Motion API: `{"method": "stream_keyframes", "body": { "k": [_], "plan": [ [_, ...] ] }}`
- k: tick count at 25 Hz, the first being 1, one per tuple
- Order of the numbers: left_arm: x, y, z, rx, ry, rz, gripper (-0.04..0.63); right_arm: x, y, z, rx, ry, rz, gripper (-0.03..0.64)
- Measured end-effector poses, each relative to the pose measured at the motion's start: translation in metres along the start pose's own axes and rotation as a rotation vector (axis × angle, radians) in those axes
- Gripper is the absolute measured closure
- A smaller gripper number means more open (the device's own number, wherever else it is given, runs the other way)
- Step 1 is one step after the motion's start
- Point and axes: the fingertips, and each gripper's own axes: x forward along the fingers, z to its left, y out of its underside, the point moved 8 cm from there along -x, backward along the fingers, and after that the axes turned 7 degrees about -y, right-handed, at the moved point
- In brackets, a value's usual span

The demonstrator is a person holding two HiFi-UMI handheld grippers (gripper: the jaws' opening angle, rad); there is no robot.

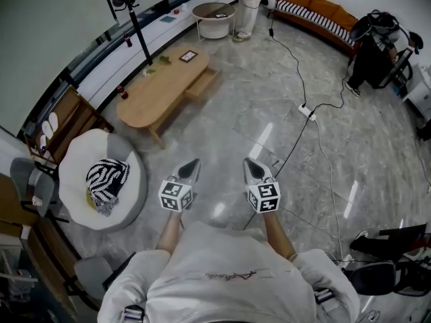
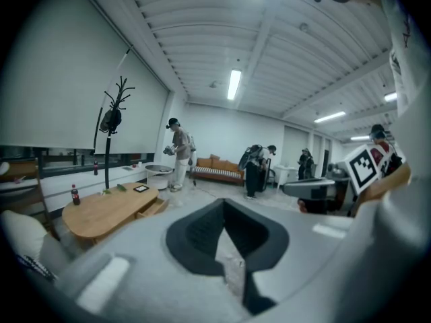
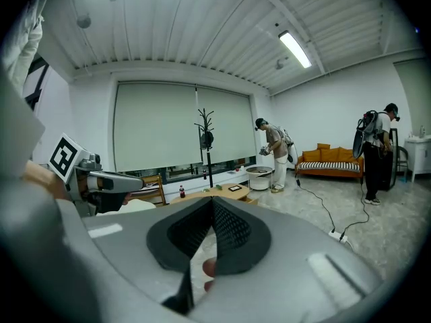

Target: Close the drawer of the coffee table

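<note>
One drawer stands pulled out.

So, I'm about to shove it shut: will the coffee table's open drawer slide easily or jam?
The drawer probably slides straight, being a rigid wooden box part-way out. An off-centre push might skew it. The table could shift on the glossy floor.

we've got an orange sofa, zebra cushion on a white armchair, power strip on the floor
</note>
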Motion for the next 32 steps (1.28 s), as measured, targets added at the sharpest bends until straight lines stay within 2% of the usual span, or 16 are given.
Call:
{"method": "stream_keyframes", "body": {
  "k": [7, 16, 25, 32],
  "plan": [
    [0.013, 0.000, -0.016, 0.015, -0.018, 0.002, 0.597, -0.015, 0.001, -0.033, -0.001, 0.022, -0.015, 0.612],
    [0.041, -0.009, 0.000, 0.027, -0.020, 0.002, 0.597, 0.002, -0.001, -0.063, 0.013, 0.049, -0.013, 0.612],
    [0.107, -0.018, 0.050, 0.006, 0.008, 0.001, 0.597, 0.063, -0.010, -0.097, 0.017, 0.085, 0.007, 0.612],
    [0.172, -0.042, 0.104, -0.009, 0.034, 0.000, 0.597, 0.139, -0.044, -0.130, 0.011, 0.103, 0.005, 0.612]
  ]
}}
